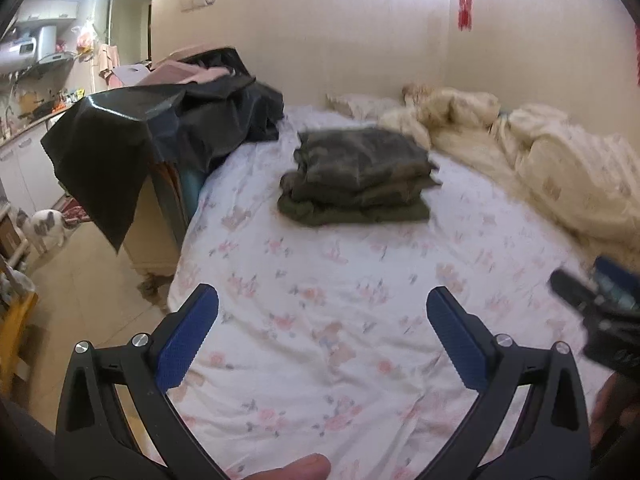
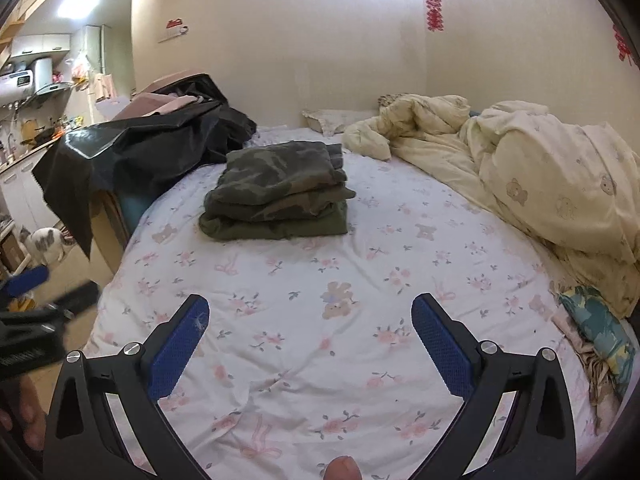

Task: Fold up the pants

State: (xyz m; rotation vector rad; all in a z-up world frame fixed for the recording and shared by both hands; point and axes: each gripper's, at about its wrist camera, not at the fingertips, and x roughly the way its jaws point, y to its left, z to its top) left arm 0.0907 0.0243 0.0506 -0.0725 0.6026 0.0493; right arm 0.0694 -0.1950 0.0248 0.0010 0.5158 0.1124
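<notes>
Camouflage-green pants (image 1: 356,178) lie folded into a thick stack on the floral bed sheet (image 1: 320,280), toward the far side of the bed; the right wrist view shows the same stack (image 2: 276,192) left of centre. My left gripper (image 1: 322,300) hovers open over the near part of the sheet, well short of the pants, with nothing between its blue pads. My right gripper (image 2: 310,308) is likewise open and empty above the sheet (image 2: 360,280). Each gripper appears blurred at the edge of the other's view.
A crumpled cream duvet (image 2: 540,184) fills the bed's right side, with a patterned cloth (image 2: 600,324) at its near end. Black plastic sheeting (image 1: 132,140) covers furniture left of the bed. A cat (image 1: 44,226) stands on the floor by the kitchen cabinets.
</notes>
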